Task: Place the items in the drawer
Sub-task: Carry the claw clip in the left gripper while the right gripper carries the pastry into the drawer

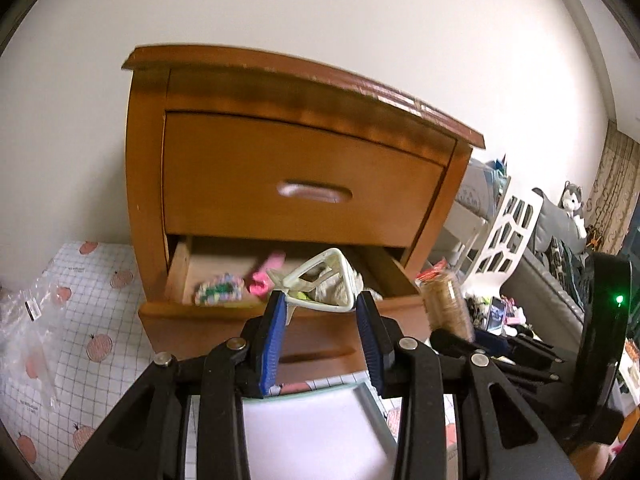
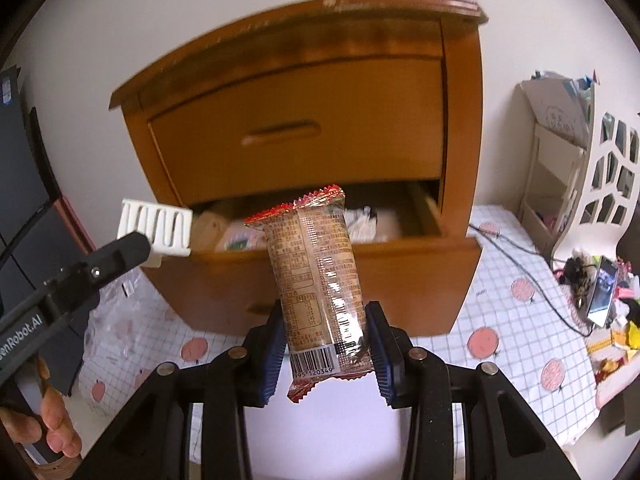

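Drawer [image 2: 360, 264] open; left gripper [image 1: 322, 304] clamped on white clip [image 1: 324, 280], right gripper [image 2: 326, 328] clamped on snack packet [image 2: 320, 280].

"120349" on snack packet [image 2: 320, 280] barcode

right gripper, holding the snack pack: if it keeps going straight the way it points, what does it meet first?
Probably the pulled-out lower drawer: the snack pack held in the right gripper points at its front edge and open top. Depth is unclear.
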### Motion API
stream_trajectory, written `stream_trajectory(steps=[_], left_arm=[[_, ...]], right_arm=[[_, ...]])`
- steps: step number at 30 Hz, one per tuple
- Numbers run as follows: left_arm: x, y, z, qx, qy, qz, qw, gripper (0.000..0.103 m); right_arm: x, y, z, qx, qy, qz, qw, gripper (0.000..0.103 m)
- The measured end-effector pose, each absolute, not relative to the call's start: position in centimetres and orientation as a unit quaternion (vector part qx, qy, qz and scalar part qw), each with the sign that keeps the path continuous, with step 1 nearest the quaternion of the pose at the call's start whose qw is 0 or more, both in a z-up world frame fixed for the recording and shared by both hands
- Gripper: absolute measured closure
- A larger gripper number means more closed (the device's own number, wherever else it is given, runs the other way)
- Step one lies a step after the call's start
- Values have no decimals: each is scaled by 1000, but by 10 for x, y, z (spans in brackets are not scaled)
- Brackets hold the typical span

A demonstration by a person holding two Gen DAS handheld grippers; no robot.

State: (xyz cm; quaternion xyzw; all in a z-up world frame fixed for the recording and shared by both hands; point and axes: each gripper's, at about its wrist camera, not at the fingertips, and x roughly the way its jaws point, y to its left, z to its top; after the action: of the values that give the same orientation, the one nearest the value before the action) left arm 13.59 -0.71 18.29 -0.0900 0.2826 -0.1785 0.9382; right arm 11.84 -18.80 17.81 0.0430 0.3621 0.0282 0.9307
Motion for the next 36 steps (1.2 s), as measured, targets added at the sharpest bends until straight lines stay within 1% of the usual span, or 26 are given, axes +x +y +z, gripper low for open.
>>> stream_trajectory(steps=[9,14,36], left_arm=[[155,3,203,-88,259,-165,948,66],[167,8,208,-87,255,-159,950,66],[241,10,185,-95,293,-146,940,66]], right_arm=[[139,-191,212,33,338,27,940,62],[154,-190,221,25,337,29,941,62],[237,-202,206,22,390,10,921,62]])
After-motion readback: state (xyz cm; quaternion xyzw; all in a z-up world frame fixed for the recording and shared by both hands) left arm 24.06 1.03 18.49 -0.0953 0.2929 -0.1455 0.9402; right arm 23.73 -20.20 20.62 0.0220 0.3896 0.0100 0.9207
